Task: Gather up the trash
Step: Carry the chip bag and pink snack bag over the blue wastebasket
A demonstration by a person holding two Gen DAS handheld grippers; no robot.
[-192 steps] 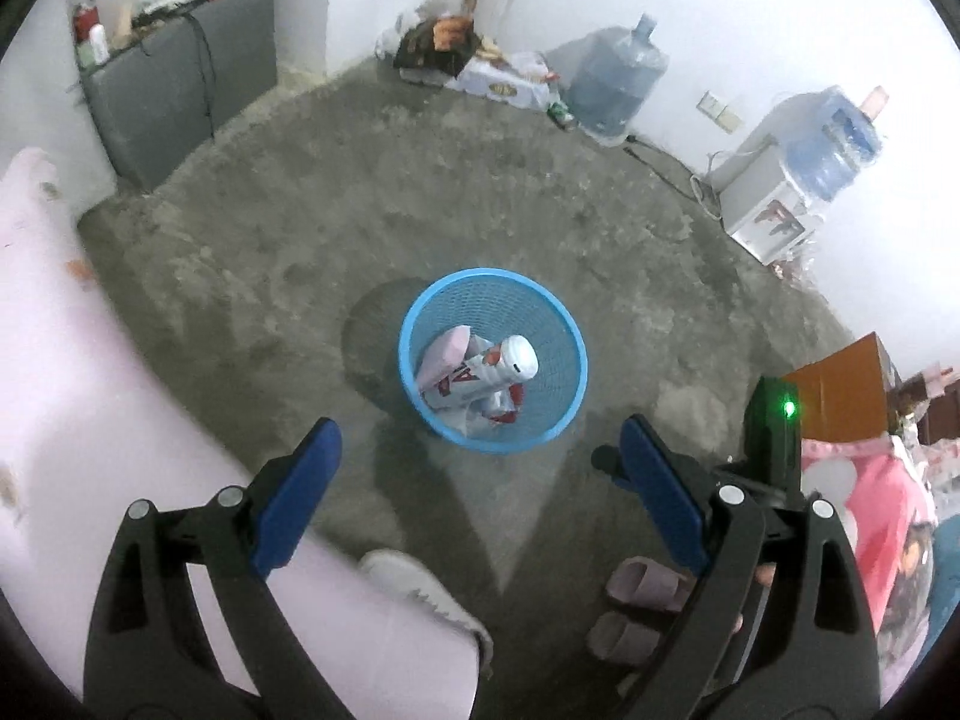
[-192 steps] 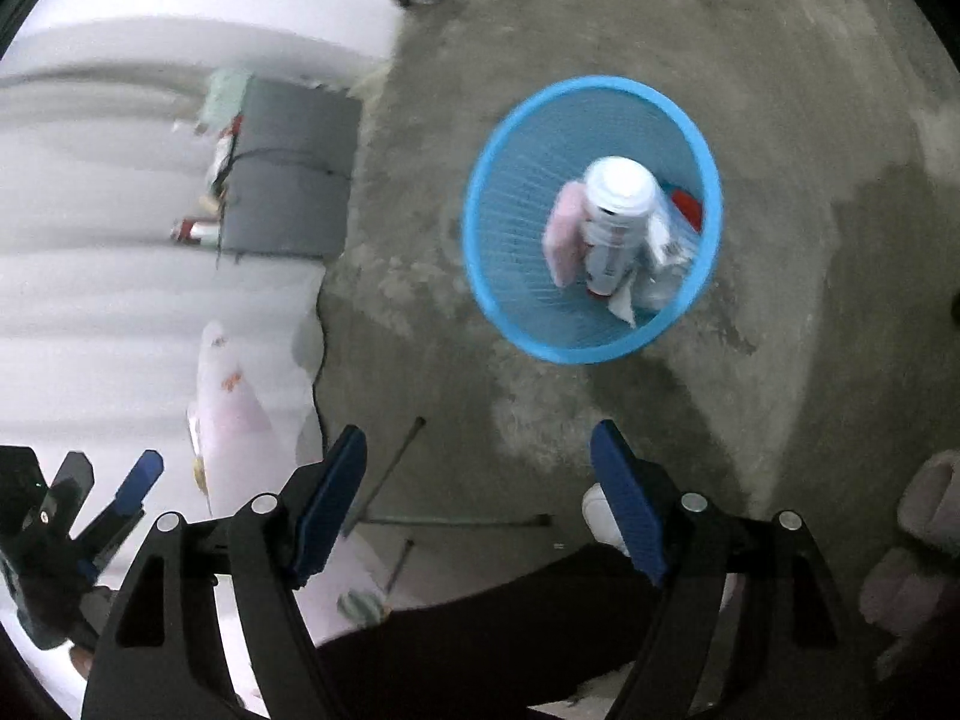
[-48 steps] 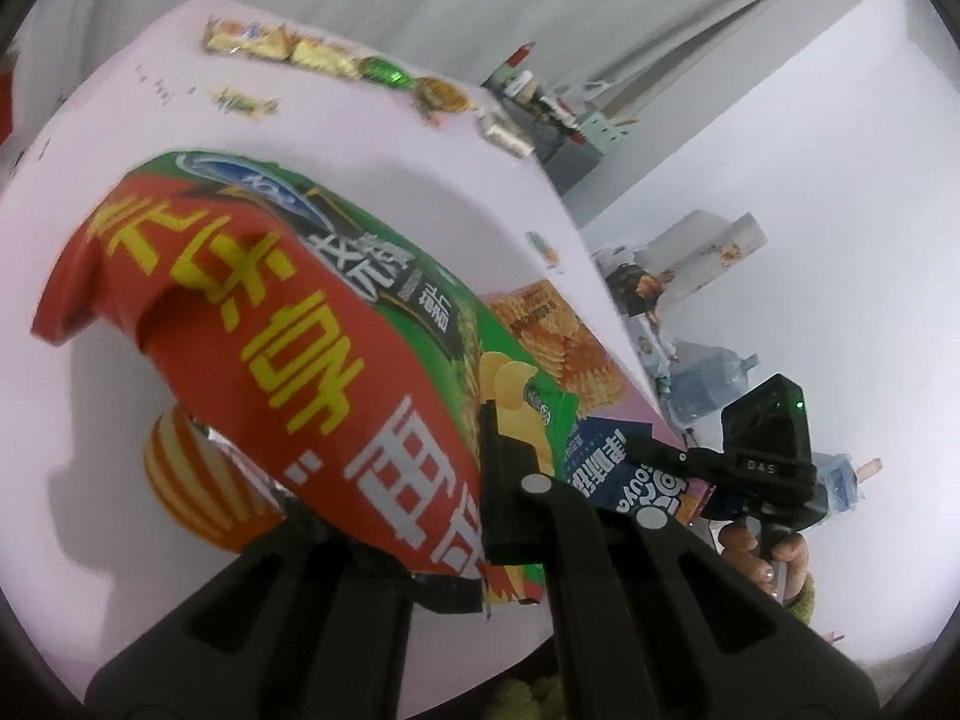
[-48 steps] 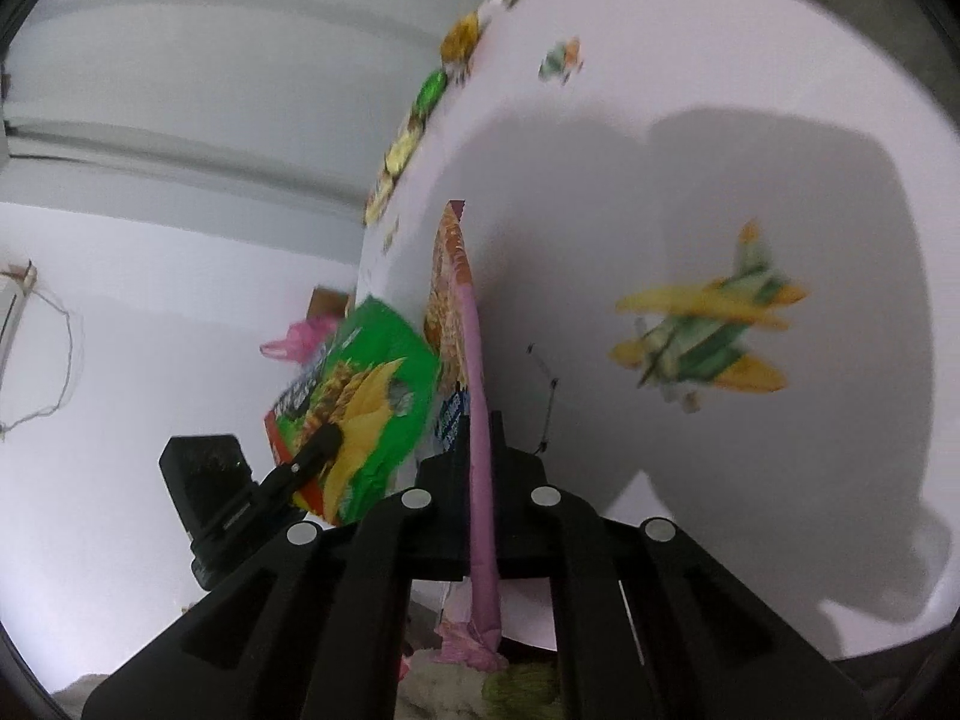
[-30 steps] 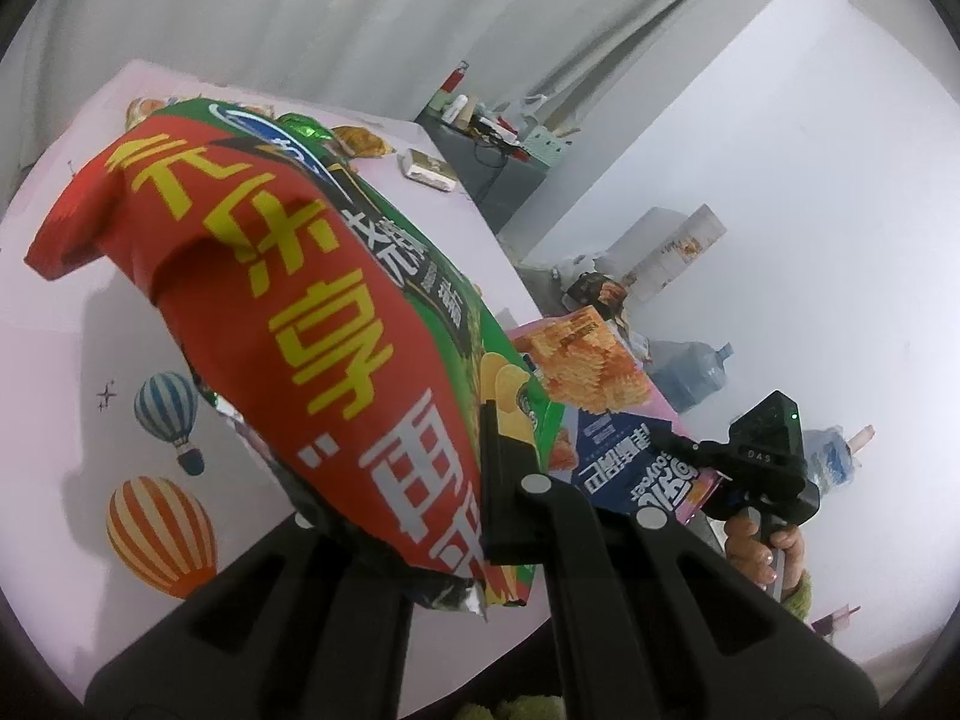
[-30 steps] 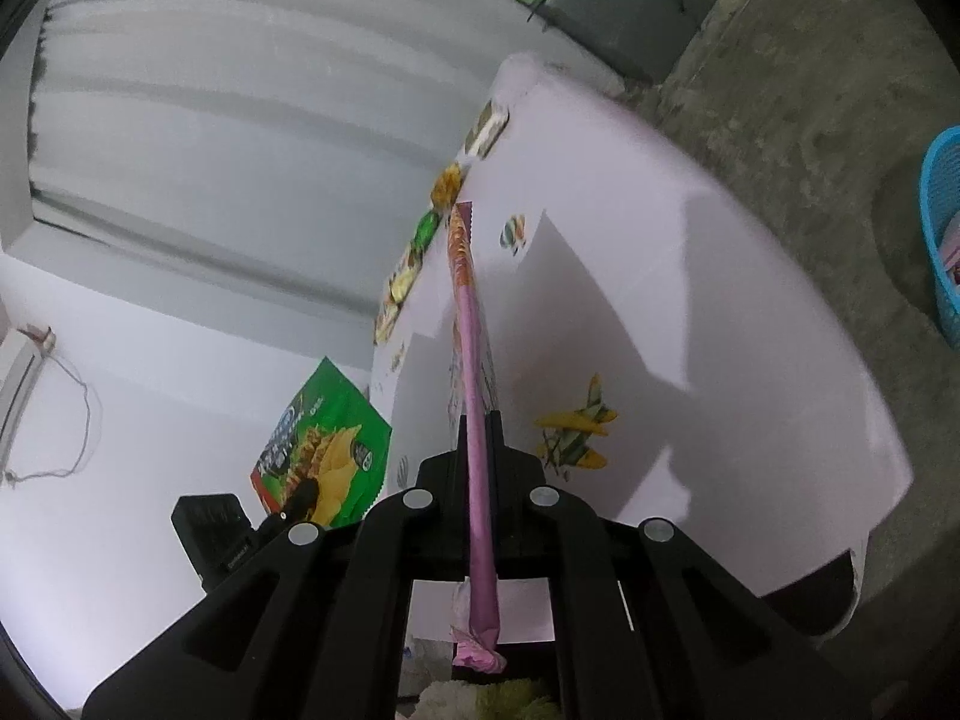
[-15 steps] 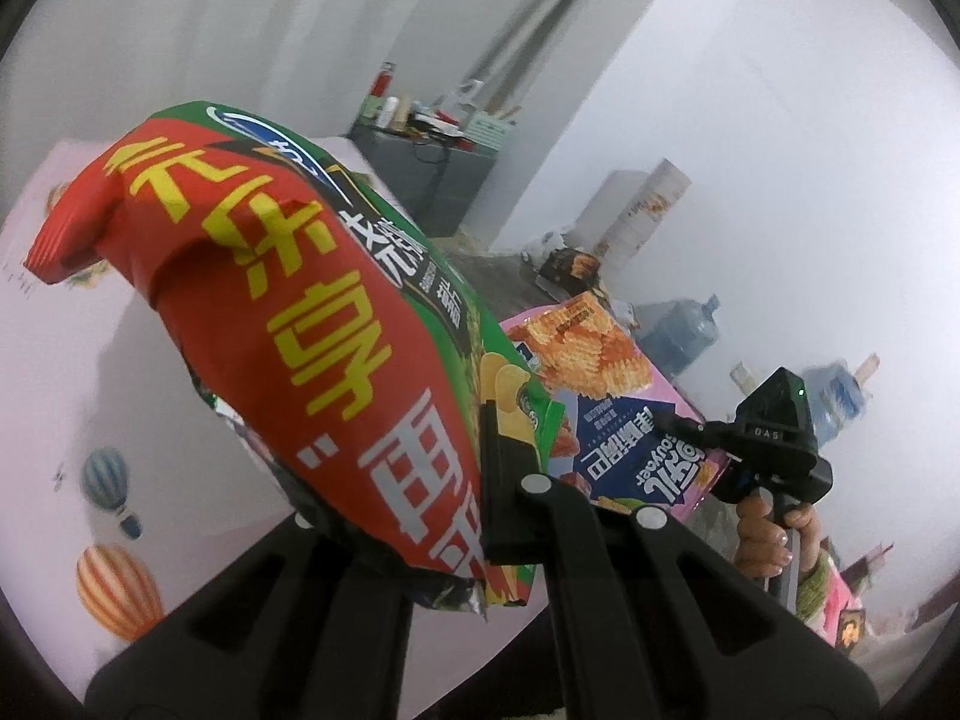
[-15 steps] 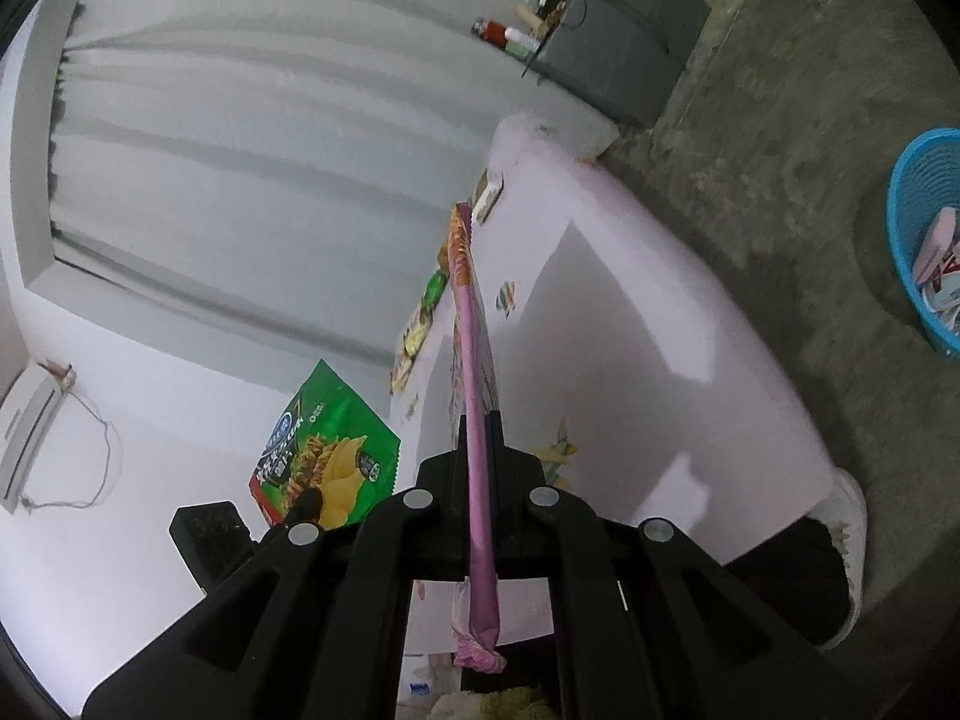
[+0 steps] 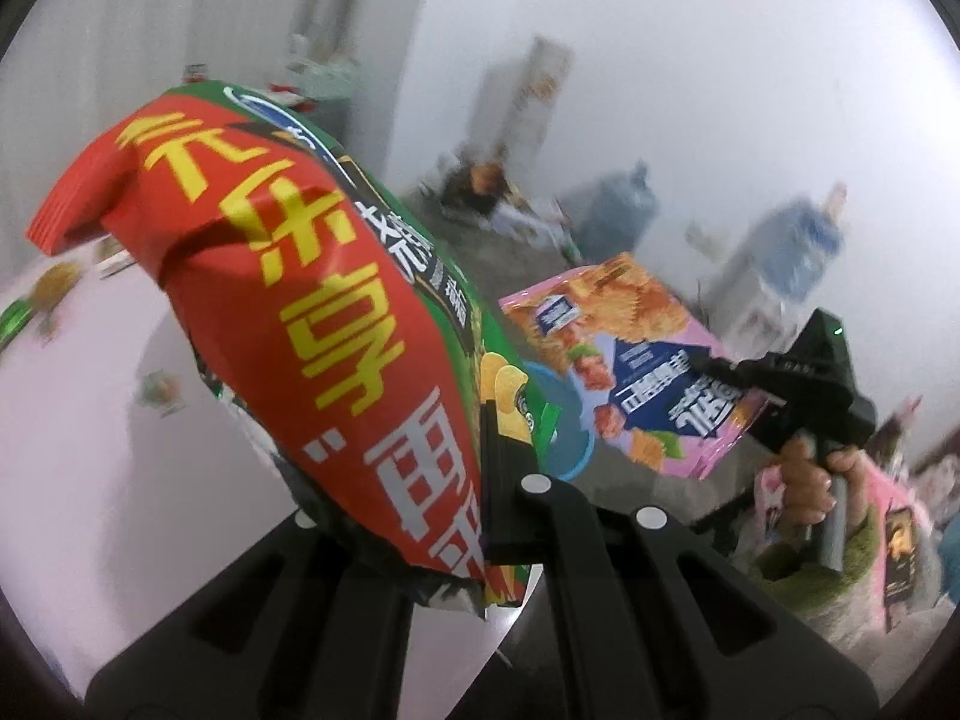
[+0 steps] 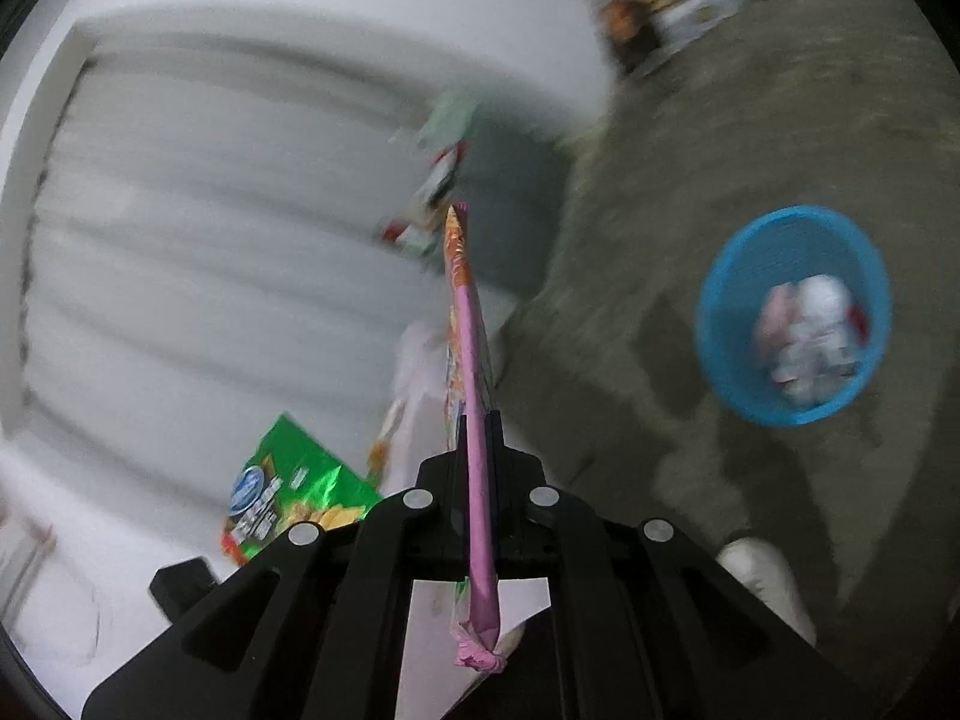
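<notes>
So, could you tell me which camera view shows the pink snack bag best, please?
The left wrist view shows the pink snack bag best: its printed face is turned to that camera, with the right gripper shut on one edge. The right wrist view catches the bag only edge-on, as a thin pink strip between the jaws.

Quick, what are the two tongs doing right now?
Left tongs: shut on the red-and-green chip bag.
Right tongs: shut on the pink snack bag.
</notes>
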